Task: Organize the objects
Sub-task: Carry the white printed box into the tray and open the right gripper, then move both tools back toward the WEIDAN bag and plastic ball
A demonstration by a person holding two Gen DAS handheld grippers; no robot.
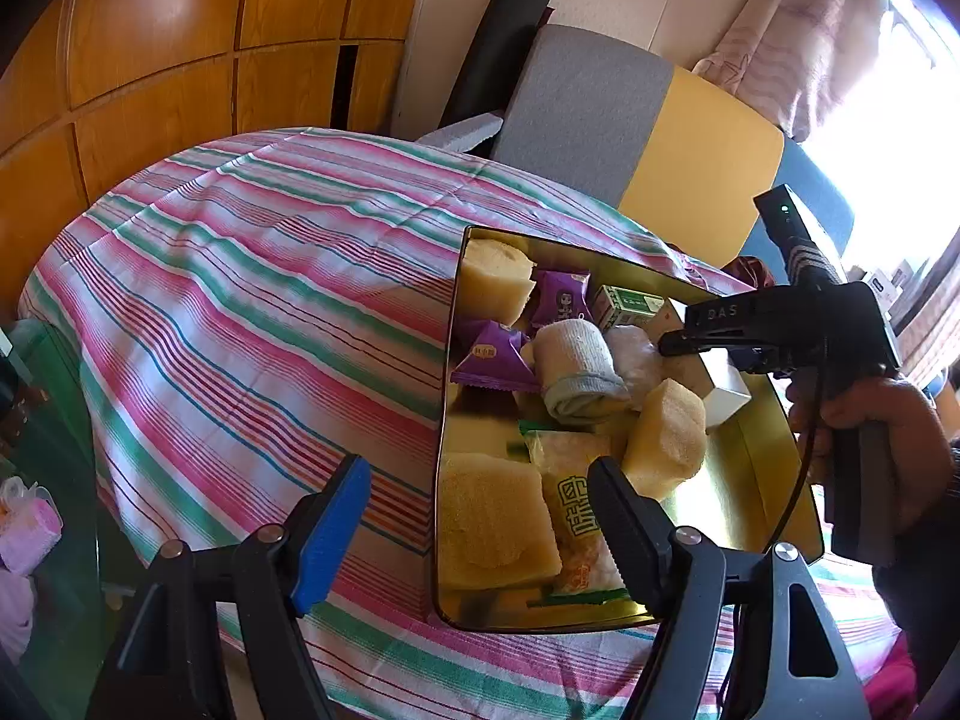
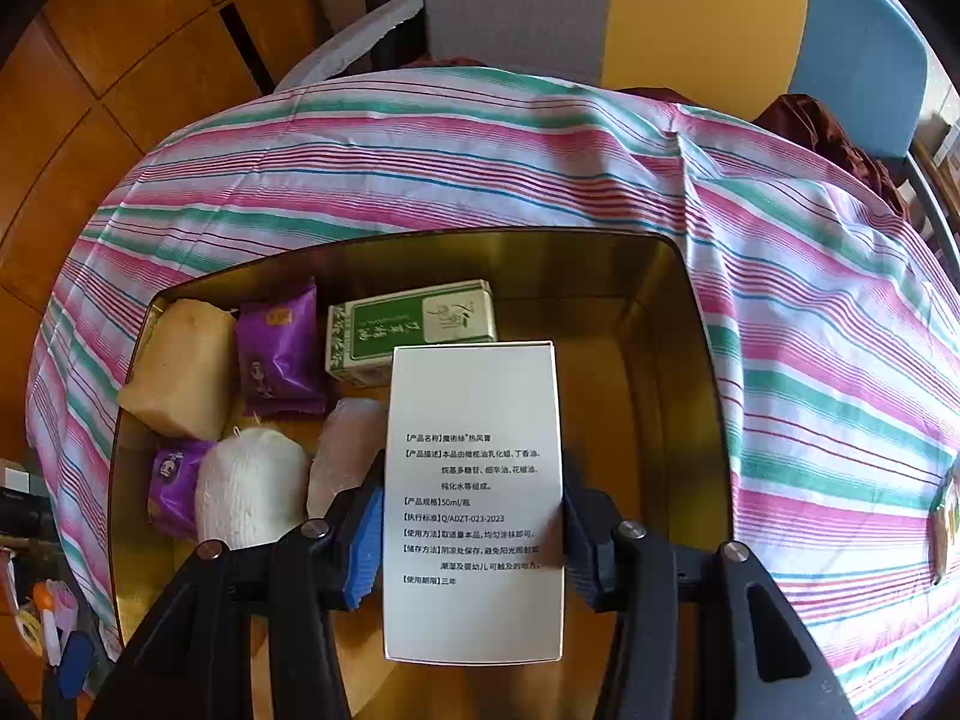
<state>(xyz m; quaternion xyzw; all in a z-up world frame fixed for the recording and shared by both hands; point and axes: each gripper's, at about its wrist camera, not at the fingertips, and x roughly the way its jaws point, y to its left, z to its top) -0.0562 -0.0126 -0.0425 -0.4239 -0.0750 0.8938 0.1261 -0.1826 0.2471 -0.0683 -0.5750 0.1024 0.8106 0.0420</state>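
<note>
A gold tray point(image 1: 447, 360) point(image 2: 600, 264) lies on the striped tablecloth point(image 1: 252, 300). In it are yellow sponge blocks point(image 1: 492, 522), purple snack packets point(image 1: 495, 357), a green box point(image 2: 414, 324), a rolled grey cloth point(image 1: 579, 372) and a yellow snack bag point(image 1: 579, 516). My right gripper point(image 2: 474, 480) points down over the tray's middle, shut on a white box point(image 2: 474, 420) printed with black text. In the left wrist view the right gripper point(image 1: 690, 348) holds that white box point(image 1: 726, 390) low in the tray. My left gripper point(image 1: 477, 474) is open over the tray's near left edge, with nothing between its fingers.
A person's hand point(image 1: 870, 414) holds the right gripper's handle. A grey and yellow chair point(image 1: 630, 120) stands behind the table, with a wooden wardrobe point(image 1: 180, 60) to its left. A glass side table point(image 1: 36, 480) with small items sits at the far left.
</note>
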